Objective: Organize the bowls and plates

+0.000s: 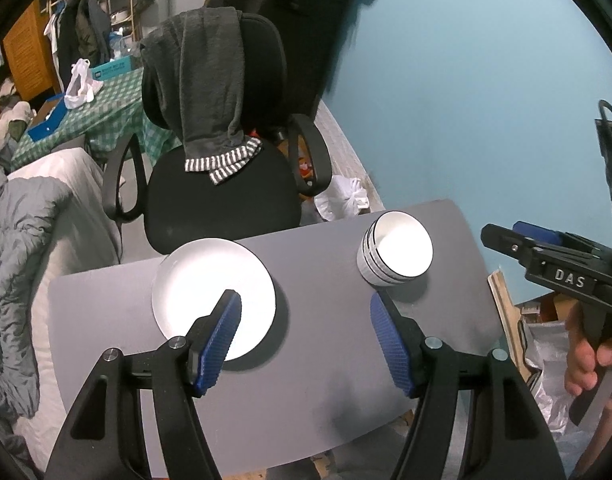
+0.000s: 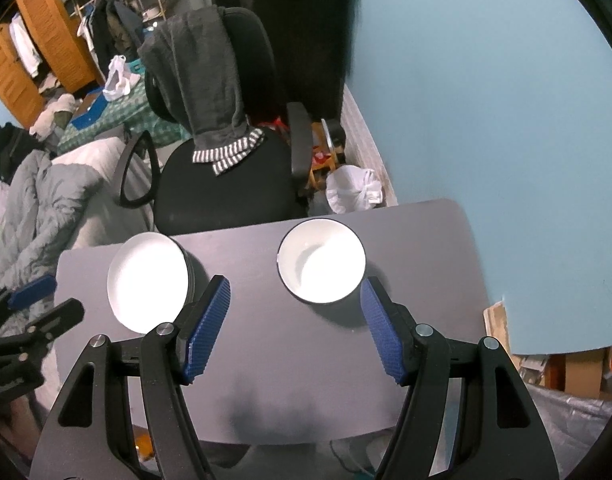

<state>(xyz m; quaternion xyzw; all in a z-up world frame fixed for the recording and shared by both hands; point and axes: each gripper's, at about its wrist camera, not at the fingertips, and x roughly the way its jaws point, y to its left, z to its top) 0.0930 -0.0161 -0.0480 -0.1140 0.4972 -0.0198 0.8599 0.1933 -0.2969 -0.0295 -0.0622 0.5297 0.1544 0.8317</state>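
A white plate (image 1: 210,292) lies on the left of the small grey table (image 1: 325,360). A white bowl with dark stripes (image 1: 397,254) stands on the table's right. My left gripper (image 1: 306,312) is open and empty above the table, its left finger over the plate. My right gripper (image 2: 296,294) is open and empty, hovering just in front of the bowl (image 2: 321,266). The plate shows at the left in the right wrist view (image 2: 146,280). The right gripper also shows at the right edge of the left wrist view (image 1: 545,256).
A black office chair (image 1: 226,184) draped with a grey garment stands just behind the table. A blue wall (image 1: 485,100) is on the right. A bed with grey bedding (image 1: 34,240) is on the left. A white bag (image 1: 341,198) lies on the floor behind the table.
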